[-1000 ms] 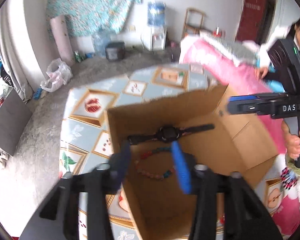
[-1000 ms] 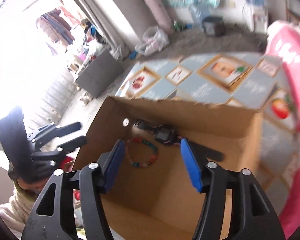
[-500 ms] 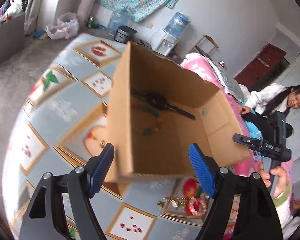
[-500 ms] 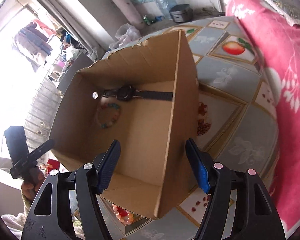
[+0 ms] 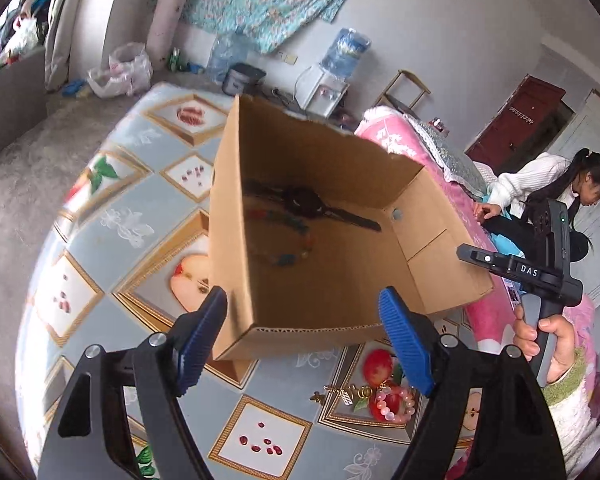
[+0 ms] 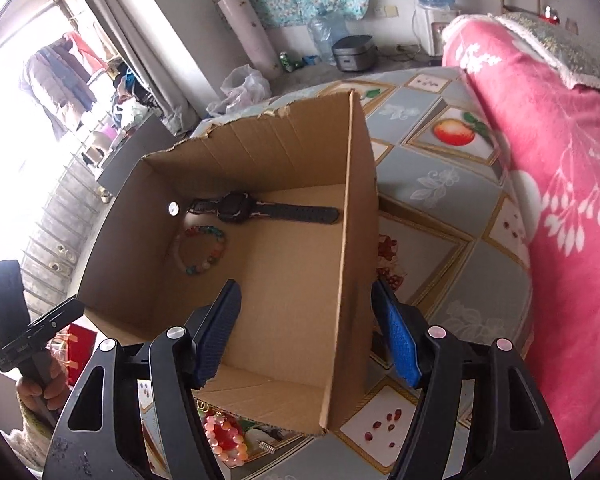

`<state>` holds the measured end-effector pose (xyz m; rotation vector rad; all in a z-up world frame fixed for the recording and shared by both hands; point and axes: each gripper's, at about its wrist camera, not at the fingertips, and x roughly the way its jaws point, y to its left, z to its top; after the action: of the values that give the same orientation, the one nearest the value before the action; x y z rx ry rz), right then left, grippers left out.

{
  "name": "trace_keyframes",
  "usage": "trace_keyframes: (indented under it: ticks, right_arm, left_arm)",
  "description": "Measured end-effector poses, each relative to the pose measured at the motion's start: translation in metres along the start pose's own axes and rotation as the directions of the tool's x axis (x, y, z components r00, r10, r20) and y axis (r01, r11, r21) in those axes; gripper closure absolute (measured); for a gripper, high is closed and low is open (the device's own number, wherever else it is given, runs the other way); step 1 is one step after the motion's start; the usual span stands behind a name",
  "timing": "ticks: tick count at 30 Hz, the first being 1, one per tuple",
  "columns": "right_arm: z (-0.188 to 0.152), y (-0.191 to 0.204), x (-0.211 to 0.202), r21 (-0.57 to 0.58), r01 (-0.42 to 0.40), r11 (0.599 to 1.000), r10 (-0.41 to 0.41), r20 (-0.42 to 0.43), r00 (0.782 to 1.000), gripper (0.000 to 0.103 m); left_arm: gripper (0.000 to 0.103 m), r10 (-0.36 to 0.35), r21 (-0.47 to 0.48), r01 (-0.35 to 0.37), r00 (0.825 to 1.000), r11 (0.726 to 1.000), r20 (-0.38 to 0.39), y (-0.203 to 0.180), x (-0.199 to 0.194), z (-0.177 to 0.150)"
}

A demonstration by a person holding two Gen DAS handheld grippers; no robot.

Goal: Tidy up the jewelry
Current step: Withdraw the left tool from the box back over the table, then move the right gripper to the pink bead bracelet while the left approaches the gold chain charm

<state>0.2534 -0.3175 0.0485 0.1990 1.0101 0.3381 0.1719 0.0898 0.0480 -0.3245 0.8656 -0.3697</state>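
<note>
**A:** Two pieces already lie on the floor of the cardboard box (image 6: 276,168): a black watch (image 6: 236,212) along the far wall and a multicoloured bead bracelet (image 6: 204,250) just in front of it. What is left outside?

**B:** A pink bead bracelet (image 5: 394,404) and a small gold chain (image 5: 342,394), touching each other on the fruit-print tablecloth (image 5: 100,224), just beside the box's near wall.

**A:** And the claws?

**B:** Both empty. The left gripper (image 5: 304,344) has its blue pads apart, straddling the near corner of the box without pressing it. The right gripper (image 6: 306,332) is spread too, one pad inside the box, one outside the side wall, nothing pinched.

**A:** How would you take the pink one?

**B:** It looks light and floppy, smooth round beads that may roll under the pads, so I'd nip across the strand at one side of the loop. The chain seems thin and limp, likely to slither; pinch it low where it bunches, and lift gently so the two don't tangle
</note>
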Motion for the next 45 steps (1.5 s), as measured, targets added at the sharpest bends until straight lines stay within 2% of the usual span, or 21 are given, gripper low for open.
trace_keyframes:
  ticks: [4, 6, 9, 11, 13, 16, 20, 22, 24, 26, 28, 33, 37, 40, 41, 43, 45]
  right_arm:
    - [-0.022, 0.003, -0.043, -0.003, 0.05, 0.999, -0.05, 0.124, 0.991, 0.035]
    - [-0.04, 0.007, -0.061, -0.018, 0.08, 0.997, -0.076, 0.166, 0.983, 0.033]
    - [-0.07, 0.014, -0.07, -0.029, 0.089, 0.996, -0.083, 0.163, 0.983, 0.033]
    - [-0.091, 0.018, -0.065, -0.018, 0.066, 0.998, -0.063, 0.128, 0.99, 0.033]
    - [-0.111, 0.022, -0.052, 0.002, 0.021, 1.0, -0.022, 0.072, 0.997, 0.033]
    - [-0.13, 0.033, -0.032, 0.002, -0.007, 1.0, 0.007, 0.0, 1.0, 0.034]
    - [-0.143, 0.06, -0.009, -0.068, -0.065, 0.996, 0.06, -0.07, 0.996, 0.049]
    - [-0.145, 0.074, 0.001, -0.115, -0.095, 0.989, 0.083, -0.103, 0.991, 0.061]
    - [-0.144, 0.086, 0.014, -0.172, -0.094, 0.981, 0.071, -0.138, 0.988, 0.073]
    - [-0.142, 0.092, 0.025, -0.203, -0.078, 0.976, 0.045, -0.161, 0.986, 0.077]
    - [-0.141, 0.094, 0.036, -0.217, -0.064, 0.974, 0.022, -0.191, 0.981, 0.084]
    - [-0.148, 0.091, 0.044, -0.227, -0.068, 0.972, 0.006, -0.263, 0.965, 0.095]
    - [-0.154, 0.082, 0.034, -0.234, -0.048, 0.971, -0.021, -0.284, 0.959, 0.095]
    - [-0.156, 0.081, 0.022, -0.241, -0.031, 0.97, -0.038, -0.277, 0.96, 0.09]
    - [-0.155, 0.082, 0.017, -0.239, -0.035, 0.97, -0.031, -0.267, 0.963, 0.087]
    - [-0.15, 0.084, 0.004, -0.239, -0.048, 0.97, -0.009, -0.231, 0.973, 0.071]
    - [-0.142, 0.09, -0.004, -0.24, -0.071, 0.968, 0.027, -0.183, 0.983, 0.07]
  left_arm:
    - [0.019, 0.058, 0.102, -0.069, 0.993, 0.992, 0.101, -0.011, -0.034, -0.015]
    - [0.014, 0.07, 0.149, -0.088, 0.99, 0.985, 0.119, -0.016, -0.046, -0.03]
    - [0.009, 0.1, 0.181, -0.111, 0.992, 0.977, 0.072, -0.017, -0.041, -0.057]
    - [0.009, 0.127, 0.195, -0.125, 0.992, 0.973, 0.004, -0.018, -0.025, -0.077]
    - [0.009, 0.162, 0.212, -0.144, 0.984, 0.967, -0.071, -0.019, -0.005, -0.098]
    - [0.009, 0.224, 0.265, -0.187, 0.968, 0.946, -0.116, -0.026, 0.017, -0.117]
    - [0.009, 0.296, 0.366, -0.234, 0.947, 0.901, -0.122, -0.036, 0.036, -0.132]
    - [0.009, 0.336, 0.417, -0.256, 0.933, 0.872, -0.129, -0.039, 0.045, -0.137]
    - [0.005, 0.348, 0.426, -0.274, 0.931, 0.862, -0.105, -0.039, 0.046, -0.141]
    - [0.005, 0.338, 0.411, -0.271, 0.936, 0.87, -0.098, -0.037, 0.047, -0.141]
    - [0.004, 0.313, 0.366, -0.252, 0.943, 0.896, -0.116, -0.031, 0.048, -0.14]
    - [0.004, 0.31, 0.364, -0.255, 0.945, 0.896, -0.1, -0.031, 0.047, -0.142]
    - [0.004, 0.307, 0.364, -0.255, 0.947, 0.896, -0.094, -0.032, 0.047, -0.141]
    - [0.004, 0.308, 0.367, -0.253, 0.946, 0.895, -0.098, -0.032, 0.046, -0.141]
    - [0.004, 0.308, 0.367, -0.252, 0.946, 0.895, -0.1, -0.032, 0.046, -0.141]
    - [0.004, 0.307, 0.367, -0.252, 0.947, 0.895, -0.098, -0.032, 0.045, -0.14]
    - [0.004, 0.306, 0.367, -0.252, 0.947, 0.896, -0.097, -0.032, 0.045, -0.141]
